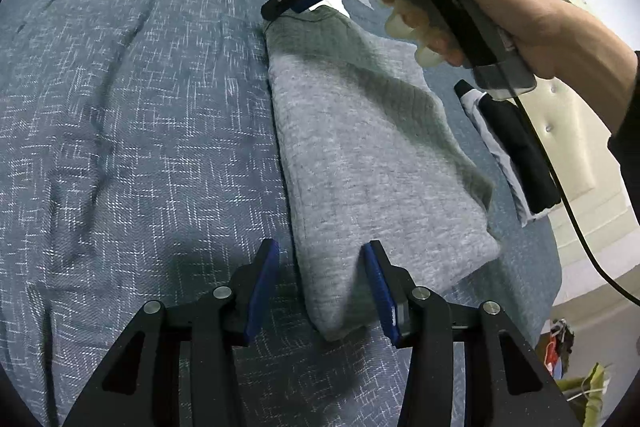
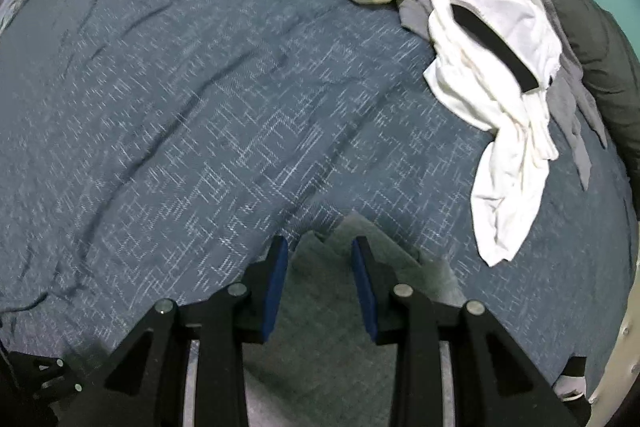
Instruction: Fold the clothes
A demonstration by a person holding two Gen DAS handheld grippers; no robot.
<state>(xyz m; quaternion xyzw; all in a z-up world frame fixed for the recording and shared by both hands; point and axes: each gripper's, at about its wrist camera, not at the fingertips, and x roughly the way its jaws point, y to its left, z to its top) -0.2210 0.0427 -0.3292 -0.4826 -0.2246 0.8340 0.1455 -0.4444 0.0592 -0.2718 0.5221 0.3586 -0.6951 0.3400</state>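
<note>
Grey garment (image 1: 372, 155), half folded, lies lengthwise on blue bedspread (image 1: 132, 131), one gripper at each end.

Left gripper (image 1: 320, 275): jaws apart, straddling the near corner, pads not visibly pinching. Right gripper (image 2: 320, 267): jaws apart over the far edge, pointing steeply down, cloth between but no grip seen. Long axis runs left gripper to right; unfolded white clothes (image 2: 460, 7) wait beyond.
</note>
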